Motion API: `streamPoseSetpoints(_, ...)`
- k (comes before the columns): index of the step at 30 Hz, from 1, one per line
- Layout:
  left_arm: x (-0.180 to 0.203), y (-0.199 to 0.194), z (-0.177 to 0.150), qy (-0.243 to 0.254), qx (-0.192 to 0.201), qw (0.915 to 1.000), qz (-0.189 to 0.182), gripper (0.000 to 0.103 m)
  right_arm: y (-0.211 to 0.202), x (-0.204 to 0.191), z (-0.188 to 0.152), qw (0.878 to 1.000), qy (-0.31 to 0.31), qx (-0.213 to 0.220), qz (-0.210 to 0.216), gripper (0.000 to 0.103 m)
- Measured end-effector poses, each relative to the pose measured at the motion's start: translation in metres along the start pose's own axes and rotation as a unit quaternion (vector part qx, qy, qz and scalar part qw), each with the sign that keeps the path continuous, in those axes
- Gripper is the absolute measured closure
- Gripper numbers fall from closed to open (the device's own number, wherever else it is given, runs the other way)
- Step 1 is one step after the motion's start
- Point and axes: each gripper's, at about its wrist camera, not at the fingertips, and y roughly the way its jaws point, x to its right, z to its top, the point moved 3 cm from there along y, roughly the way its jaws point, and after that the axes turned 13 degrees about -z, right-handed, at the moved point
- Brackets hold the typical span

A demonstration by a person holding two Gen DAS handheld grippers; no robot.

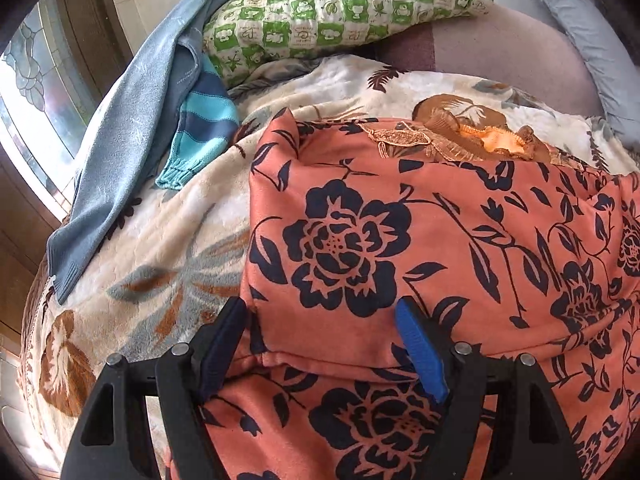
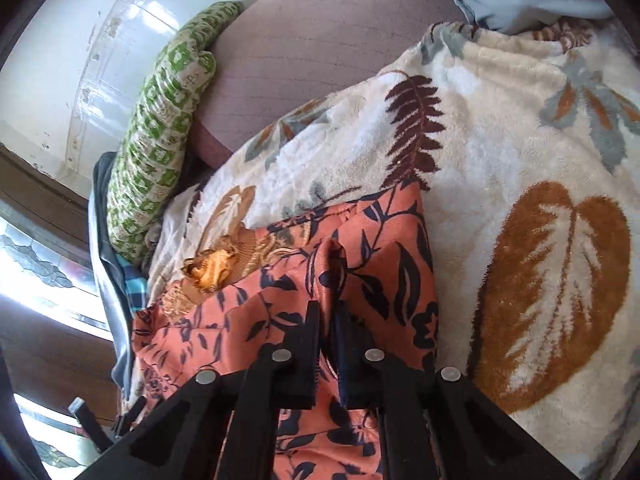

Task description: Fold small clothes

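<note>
An orange garment with a black flower print [image 1: 420,248] lies on a cream leaf-patterned blanket [image 1: 168,240], its lace neckline at the far end. My left gripper [image 1: 320,312] is open, its jaws wide apart over the garment's near folded edge, with cloth lying between them. In the right wrist view the same garment [image 2: 392,276] is bunched up into a ridge. My right gripper [image 2: 329,308] is shut on that ridge of orange cloth. The blanket shows there too [image 2: 500,152].
A grey-blue sweater [image 1: 120,168] and a teal striped sweater [image 1: 204,120] lie at the left. A green checked pillow [image 1: 344,4] lies behind them, and shows in the right wrist view [image 2: 160,136]. A mauve mattress [image 2: 320,48] and a glass door [image 1: 36,80] lie beyond.
</note>
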Motion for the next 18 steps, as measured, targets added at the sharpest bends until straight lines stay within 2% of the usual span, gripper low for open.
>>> streamPoseSetpoints(4,-0.001,0.0,-0.001,0.004,0.007,1.0,0.003,0.025,-0.03,0.006,-0.006,0.999,-0.011,0.021,-0.047,0.096)
streamPoseSetpoints(6,-0.003,0.001,-0.001,-0.012,0.006,0.9999,-0.001,0.025,-0.026,0.018,-0.016,0.997,-0.008,0.01,-0.076,0.096)
streamPoseSetpoints(8,-0.004,-0.001,-0.002,-0.019,0.005,0.9998,-0.001,0.025,-0.009,0.034,-0.026,0.994,0.003,-0.02,-0.104,0.096)
streamPoseSetpoints(10,-0.003,-0.001,-0.003,-0.017,0.003,0.9998,0.005,0.025,0.006,0.05,-0.036,0.993,0.021,-0.054,-0.103,0.095)
streamPoseSetpoints(11,-0.004,-0.001,-0.003,-0.015,0.003,0.9998,0.008,0.025,0.006,0.054,-0.036,0.994,0.032,-0.051,-0.096,0.092)
streamPoseSetpoints(13,-0.006,-0.003,-0.004,-0.014,0.006,0.9998,0.015,0.025,-0.004,0.055,-0.03,0.993,0.049,-0.051,-0.089,0.091)
streamPoseSetpoints(14,-0.008,-0.004,-0.004,-0.015,0.007,0.9997,0.018,0.025,-0.012,0.055,-0.026,0.994,0.054,-0.041,-0.09,0.091)
streamPoseSetpoints(18,-0.013,-0.01,-0.004,-0.021,0.015,0.9993,0.027,0.025,-0.047,0.044,-0.016,0.994,0.041,0.044,-0.095,0.09)
